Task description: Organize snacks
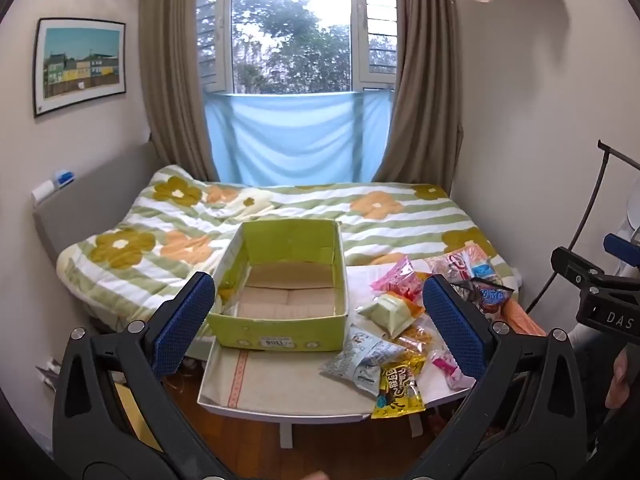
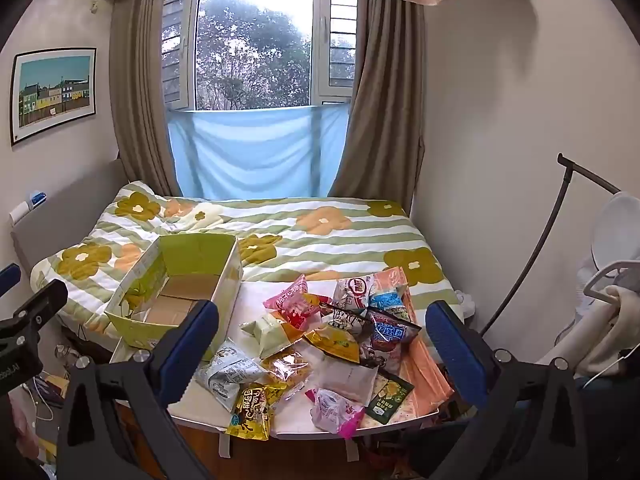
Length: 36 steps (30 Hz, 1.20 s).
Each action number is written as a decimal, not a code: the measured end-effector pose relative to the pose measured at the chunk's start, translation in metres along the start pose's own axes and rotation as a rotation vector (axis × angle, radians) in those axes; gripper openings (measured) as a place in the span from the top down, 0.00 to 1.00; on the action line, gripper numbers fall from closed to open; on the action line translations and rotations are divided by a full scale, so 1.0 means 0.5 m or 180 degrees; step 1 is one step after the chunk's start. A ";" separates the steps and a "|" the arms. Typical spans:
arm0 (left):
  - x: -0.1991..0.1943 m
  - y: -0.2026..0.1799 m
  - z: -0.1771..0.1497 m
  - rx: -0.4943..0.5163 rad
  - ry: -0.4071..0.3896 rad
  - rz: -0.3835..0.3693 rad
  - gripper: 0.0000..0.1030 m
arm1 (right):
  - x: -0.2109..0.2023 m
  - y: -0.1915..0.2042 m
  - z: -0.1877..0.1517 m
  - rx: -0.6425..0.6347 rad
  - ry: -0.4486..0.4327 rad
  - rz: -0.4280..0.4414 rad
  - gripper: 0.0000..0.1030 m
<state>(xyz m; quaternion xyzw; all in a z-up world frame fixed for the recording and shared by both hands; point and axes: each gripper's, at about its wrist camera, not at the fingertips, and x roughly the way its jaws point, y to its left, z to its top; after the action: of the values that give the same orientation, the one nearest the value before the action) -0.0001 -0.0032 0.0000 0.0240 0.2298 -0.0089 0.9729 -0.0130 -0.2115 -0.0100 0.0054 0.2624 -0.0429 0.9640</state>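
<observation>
One empty box (image 1: 280, 280), two open tools (image 1: 320, 312) (image 2: 320, 344).

Between the left gripper's (image 1: 320, 322) blue pads sits a lime-green box (image 1: 280, 330), plain brown card inside. Beyond both grippers the quilt (image 2: 340, 236) runs in green and white stripes, with olive and orange flowers. Between the right gripper's (image 2: 320, 350) pads the snack packets (image 2: 320, 344) mix pink, yellow, pale green and grey-blue. Farther off, a sky-blue cloth (image 2: 256, 152) hangs between taupe curtains (image 2: 384, 112).
</observation>
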 end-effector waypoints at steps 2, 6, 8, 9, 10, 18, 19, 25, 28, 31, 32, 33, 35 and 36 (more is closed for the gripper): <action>-0.003 -0.006 0.000 0.0024 -0.0014 0.0023 0.00 | 0.001 0.000 0.000 0.0008 -0.0001 0.0006 0.00; 0.007 0.008 -0.004 -0.0075 0.0037 -0.0082 0.00 | 0.002 -0.001 0.000 0.0017 0.0008 0.0009 0.00; 0.006 0.010 -0.003 -0.0086 0.0038 -0.0081 0.00 | 0.003 -0.001 -0.001 0.0020 0.0011 0.0014 0.00; 0.009 0.009 0.004 -0.0077 0.0050 -0.0067 0.00 | 0.002 -0.001 -0.001 0.0020 0.0009 0.0016 0.00; 0.011 0.010 0.003 -0.0069 0.0062 -0.0060 0.00 | 0.003 -0.001 -0.001 0.0021 0.0016 0.0016 0.00; 0.014 0.007 0.005 -0.0041 0.0103 -0.0040 0.00 | 0.003 -0.002 -0.001 0.0033 0.0023 0.0017 0.00; 0.014 0.007 0.004 -0.0041 0.0102 -0.0041 0.00 | 0.003 -0.002 -0.001 0.0034 0.0025 0.0018 0.00; 0.014 0.006 0.001 -0.0046 0.0110 -0.0042 0.00 | 0.004 -0.002 -0.002 0.0037 0.0028 0.0020 0.00; 0.016 0.004 0.001 -0.0035 0.0120 -0.0027 0.00 | 0.010 -0.005 0.000 0.0043 0.0030 0.0022 0.00; 0.019 0.002 0.002 -0.0035 0.0132 -0.0029 0.00 | 0.015 -0.006 -0.001 0.0042 0.0036 0.0024 0.00; 0.019 0.002 0.002 -0.0031 0.0136 -0.0026 0.00 | 0.016 -0.006 -0.001 0.0039 0.0039 0.0023 0.00; 0.020 0.001 0.002 -0.0027 0.0139 -0.0017 0.00 | 0.018 -0.008 -0.002 0.0037 0.0041 0.0025 0.00; 0.021 -0.001 0.001 -0.0019 0.0143 -0.0007 0.00 | 0.016 -0.007 -0.001 0.0036 0.0040 0.0026 0.00; 0.022 -0.002 0.001 -0.0018 0.0148 -0.0004 0.00 | 0.017 -0.007 -0.001 0.0036 0.0044 0.0025 0.00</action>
<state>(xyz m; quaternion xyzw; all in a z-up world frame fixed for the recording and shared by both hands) 0.0099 -0.0040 -0.0045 0.0212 0.2524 -0.0084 0.9674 -0.0065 -0.2156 -0.0145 0.0122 0.2687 -0.0405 0.9623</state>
